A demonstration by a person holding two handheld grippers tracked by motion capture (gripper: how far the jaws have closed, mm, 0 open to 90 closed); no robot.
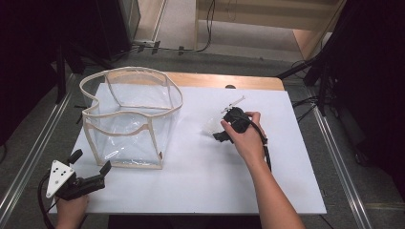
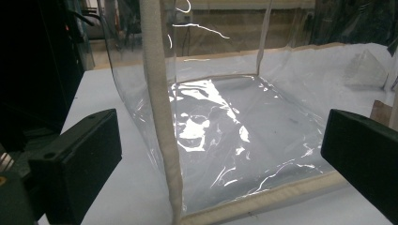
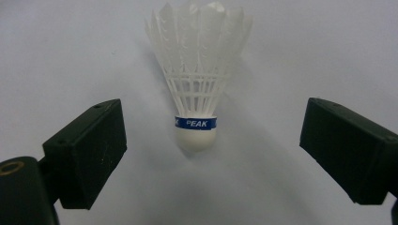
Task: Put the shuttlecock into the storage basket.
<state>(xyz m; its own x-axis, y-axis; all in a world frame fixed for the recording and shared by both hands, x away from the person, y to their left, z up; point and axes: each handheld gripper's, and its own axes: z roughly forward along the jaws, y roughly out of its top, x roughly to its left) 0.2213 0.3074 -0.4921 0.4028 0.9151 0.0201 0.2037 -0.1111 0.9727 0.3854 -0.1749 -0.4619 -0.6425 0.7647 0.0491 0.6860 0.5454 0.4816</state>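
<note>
A white feather shuttlecock (image 3: pixel 196 93) with a blue band reading PEAK lies on the white table top (image 1: pixel 215 176), cork end toward my right gripper. That right gripper (image 3: pixel 209 136) is open, its two black jaws standing wide apart on either side of the cork without touching it. In the high view, my right gripper (image 1: pixel 218 135) is right of centre, tilted down over the pale shuttlecock (image 1: pixel 210 125). A clear plastic bag (image 1: pixel 129 119) with beige trim stands open at the left. My left gripper (image 1: pixel 90 161) rests open near the table's front left corner, pointing at the bag's beige corner seam (image 2: pixel 159 93).
A thin white stick-like thing (image 1: pixel 235 101) lies just behind the right hand. A wooden edge (image 1: pixel 224 80) runs along the back of the table. Metal rails (image 1: pixel 336 157) flank both sides, with dark stands and cables on the floor beyond.
</note>
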